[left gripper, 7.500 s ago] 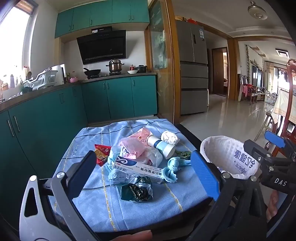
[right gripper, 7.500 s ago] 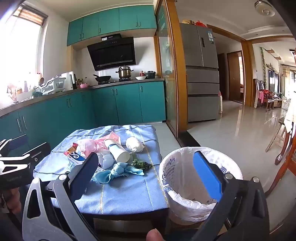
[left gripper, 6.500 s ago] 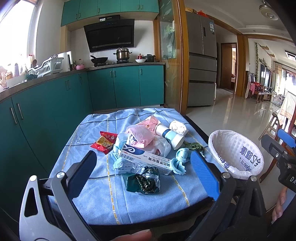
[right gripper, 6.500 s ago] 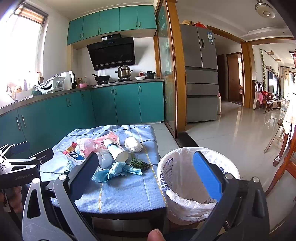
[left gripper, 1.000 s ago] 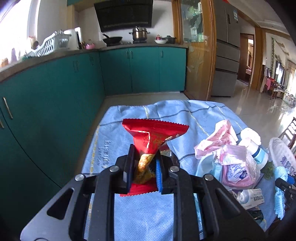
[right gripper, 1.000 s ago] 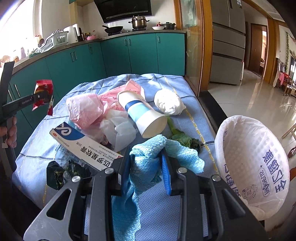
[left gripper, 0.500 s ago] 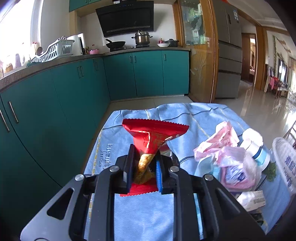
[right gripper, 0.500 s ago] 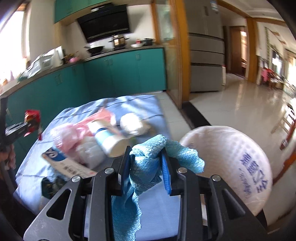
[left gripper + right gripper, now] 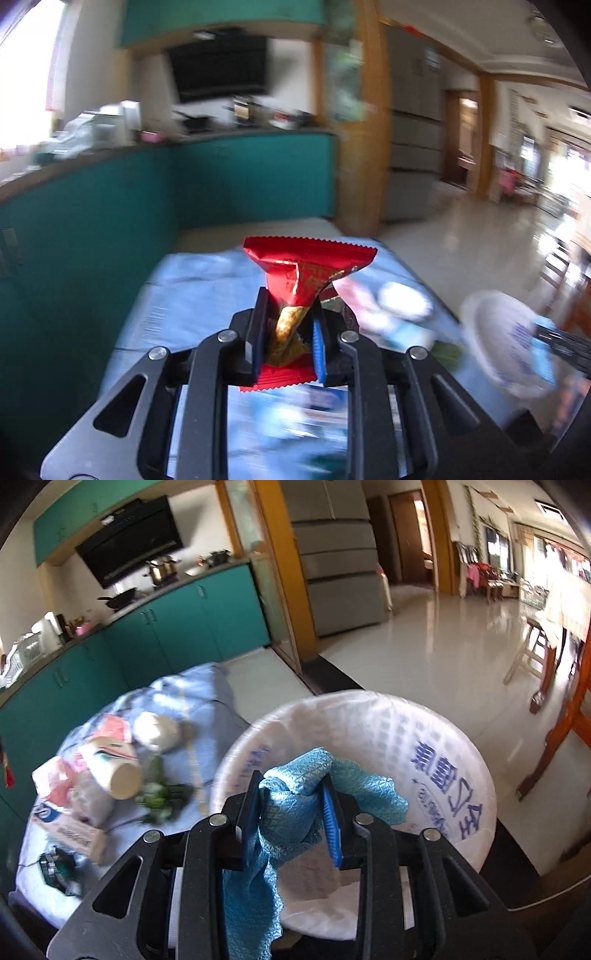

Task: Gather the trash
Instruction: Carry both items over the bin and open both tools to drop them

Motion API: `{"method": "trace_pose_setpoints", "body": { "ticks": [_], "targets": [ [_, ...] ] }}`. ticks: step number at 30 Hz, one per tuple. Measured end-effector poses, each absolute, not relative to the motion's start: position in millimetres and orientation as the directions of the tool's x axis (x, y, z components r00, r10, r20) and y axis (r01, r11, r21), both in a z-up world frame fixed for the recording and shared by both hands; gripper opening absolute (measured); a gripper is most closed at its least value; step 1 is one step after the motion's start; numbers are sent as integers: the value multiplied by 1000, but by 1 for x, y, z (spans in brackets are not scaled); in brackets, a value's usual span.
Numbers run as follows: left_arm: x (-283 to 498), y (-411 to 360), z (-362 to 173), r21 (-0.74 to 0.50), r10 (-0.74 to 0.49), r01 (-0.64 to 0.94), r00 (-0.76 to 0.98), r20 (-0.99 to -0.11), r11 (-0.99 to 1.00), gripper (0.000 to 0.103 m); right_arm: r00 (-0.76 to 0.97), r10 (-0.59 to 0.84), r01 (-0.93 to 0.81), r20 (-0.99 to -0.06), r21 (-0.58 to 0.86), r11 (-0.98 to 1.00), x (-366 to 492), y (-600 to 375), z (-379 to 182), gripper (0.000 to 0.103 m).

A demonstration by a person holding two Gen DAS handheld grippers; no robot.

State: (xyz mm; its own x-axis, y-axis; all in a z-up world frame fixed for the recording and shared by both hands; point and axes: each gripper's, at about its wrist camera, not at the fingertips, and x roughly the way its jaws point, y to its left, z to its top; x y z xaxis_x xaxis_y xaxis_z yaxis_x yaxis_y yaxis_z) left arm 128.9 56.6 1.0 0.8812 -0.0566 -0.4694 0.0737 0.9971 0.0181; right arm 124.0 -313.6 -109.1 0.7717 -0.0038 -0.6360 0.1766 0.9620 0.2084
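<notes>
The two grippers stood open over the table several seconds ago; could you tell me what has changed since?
The left gripper took the red snack wrapper; the right gripper took the blue cloth and carried it over the white-lined bin. The paper cup and toothpaste box remain.

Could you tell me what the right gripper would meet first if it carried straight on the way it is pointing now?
Most likely the white liner of the trash bin. The right gripper, shut on the blue cloth, points down into the bin's open mouth, and nothing else shows in between, though depth is hard to judge.

blue chinese print on bin liner (image 9: 448,775), mirrored, unreadable.
</notes>
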Motion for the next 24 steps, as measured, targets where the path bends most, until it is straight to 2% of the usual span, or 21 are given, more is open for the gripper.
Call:
{"method": "trace_pose_setpoints", "body": {
  "ticks": [4,6,7,8,9,10,14,15,16,17,19,24],
  "targets": [
    [135,-9,-13,26,-189,236,834,-519,971,22,747,2,192,-664,220,957,136,-332,-120,31],
    [139,-43,-23,26,-253,317,802,-541,948,22,760,8,194,-650,238,952,134,-340,-116,36],
    [142,-58,-28,21,-280,349,783,-555,937,22,773,21,185,-634,257,948,130,-346,-111,47],
    [145,-72,-32,17,-301,378,763,-572,926,23,787,17,187,-617,265,946,125,-351,-106,62],
    [147,-81,-35,16,-315,399,748,-584,917,23,801,-6,203,-599,262,943,119,-356,-101,68],
    [151,-98,-40,13,-339,433,724,-601,901,24,811,-25,216,-585,259,942,113,-361,-97,72],
    [163,-155,-59,-6,-414,541,637,-650,841,28,826,-95,263,-555,231,937,81,-382,-84,74],
    [163,-164,-63,-7,-427,560,622,-656,828,30,826,-118,279,-552,218,935,73,-387,-82,75],
    [165,-176,-68,-11,-448,589,602,-662,808,44,823,-140,295,-550,203,934,65,-391,-81,76],
    [166,-186,-72,-13,-465,613,585,-665,790,64,820,-159,309,-550,191,932,59,-396,-81,78],
    [166,-200,-78,0,-470,629,581,-665,778,78,812,-189,333,-552,171,927,47,-403,-81,79],
    [157,-185,-80,21,-426,585,615,-664,810,84,796,-200,338,-572,144,930,31,-409,-87,82]
  ]
}}
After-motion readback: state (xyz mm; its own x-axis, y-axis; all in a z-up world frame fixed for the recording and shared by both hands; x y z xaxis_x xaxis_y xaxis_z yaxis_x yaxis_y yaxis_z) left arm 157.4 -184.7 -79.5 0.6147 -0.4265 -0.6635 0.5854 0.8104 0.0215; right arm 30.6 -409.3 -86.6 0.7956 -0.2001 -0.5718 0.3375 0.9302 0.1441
